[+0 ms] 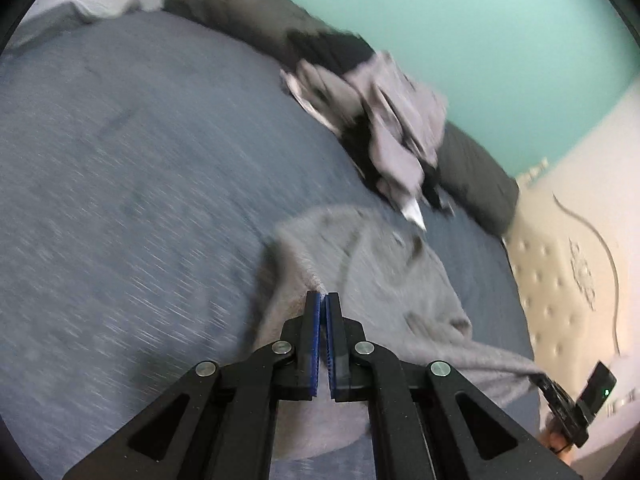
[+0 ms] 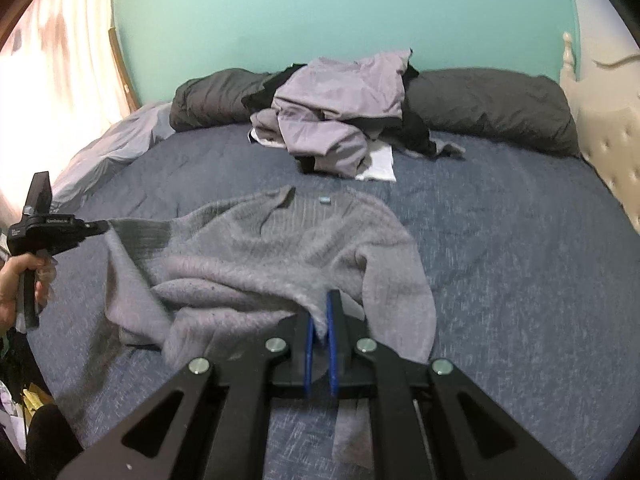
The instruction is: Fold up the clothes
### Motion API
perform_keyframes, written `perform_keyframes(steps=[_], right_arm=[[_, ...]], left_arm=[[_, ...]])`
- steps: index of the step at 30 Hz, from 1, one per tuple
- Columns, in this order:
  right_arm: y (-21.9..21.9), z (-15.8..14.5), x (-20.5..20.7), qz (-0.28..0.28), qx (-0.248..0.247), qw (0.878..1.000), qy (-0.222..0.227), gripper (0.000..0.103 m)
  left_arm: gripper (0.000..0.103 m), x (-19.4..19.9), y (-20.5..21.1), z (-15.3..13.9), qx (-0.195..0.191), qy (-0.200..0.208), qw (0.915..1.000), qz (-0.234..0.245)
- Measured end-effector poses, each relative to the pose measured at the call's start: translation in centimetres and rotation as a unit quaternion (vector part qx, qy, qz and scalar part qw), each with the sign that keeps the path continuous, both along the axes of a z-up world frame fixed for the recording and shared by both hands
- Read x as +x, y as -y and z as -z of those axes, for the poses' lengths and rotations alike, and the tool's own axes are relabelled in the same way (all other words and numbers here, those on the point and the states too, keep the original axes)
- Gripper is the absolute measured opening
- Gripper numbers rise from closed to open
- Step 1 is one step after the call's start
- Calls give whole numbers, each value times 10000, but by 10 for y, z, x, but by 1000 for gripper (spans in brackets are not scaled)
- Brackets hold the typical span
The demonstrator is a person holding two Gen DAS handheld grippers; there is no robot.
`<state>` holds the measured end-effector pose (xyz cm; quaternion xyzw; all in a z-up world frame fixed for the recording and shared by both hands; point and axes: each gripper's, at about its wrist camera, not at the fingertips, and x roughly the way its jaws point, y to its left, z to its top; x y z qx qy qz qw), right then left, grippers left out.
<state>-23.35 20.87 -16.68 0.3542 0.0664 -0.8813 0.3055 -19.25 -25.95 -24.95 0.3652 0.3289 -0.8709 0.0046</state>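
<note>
sweater [image 2: 280,256] of grey fuzzy knit lies spread and rumpled on the blue bed [image 2: 520,248], neckline and small label toward the pillows, hem toward the person. its long axis runs from the near edge of the bed up toward the pile of unfolded clothes [image 2: 336,120] by the dark pillows [image 2: 488,108].

right tool [image 2: 320,312] is clenched on a fold of the knit at the near hem, cloth bunched between its blue pads. left tool [image 2: 98,227], held in a hand [image 2: 16,280] off to the left, grips the end of a dark-cuffed sleeve or side edge and draws it taut outward; from its own camera the left tool [image 1: 323,300] shows its pads closed with the knit right at their tips.

so the garment hangs stretched between the two tools, left edge lifted, middle creased in ridges. whichever fold comes, i judge it turns on carrying an edge across that long axis.
</note>
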Motion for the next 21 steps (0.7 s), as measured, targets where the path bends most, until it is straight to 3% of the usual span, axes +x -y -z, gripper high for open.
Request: perform_keyframes(steps=[6,9,14,17,18,19,21], right_arm=[[-7,-8,-16,138,58,9999,6,5],[-13,-10,-26,225,96,9997,35,5],[-13,21,-33,186,380,9983,391,5],[-14,38,-32,48,440,9968,662,6],[-15,41,-30,-11,428,9964,734,6],[-18,44,-29,-67,393,9959,811,7],[-25,49,-26,-145,321,9949,946,8]], left_arm=[[2,23,70,-24,-206,-178,9972,-699],[3,26,100,-23,-346,31,9946,-981],[3,13,101,-7,-583,360,9958,-605],[24,14,99,-12,-667,244,9962,-507],[38,16,98,-15,-708,193,9960,-505],[43,17,96,-18,-725,135,9961,-476],[43,17,89,-27,-767,64,9965,-330]])
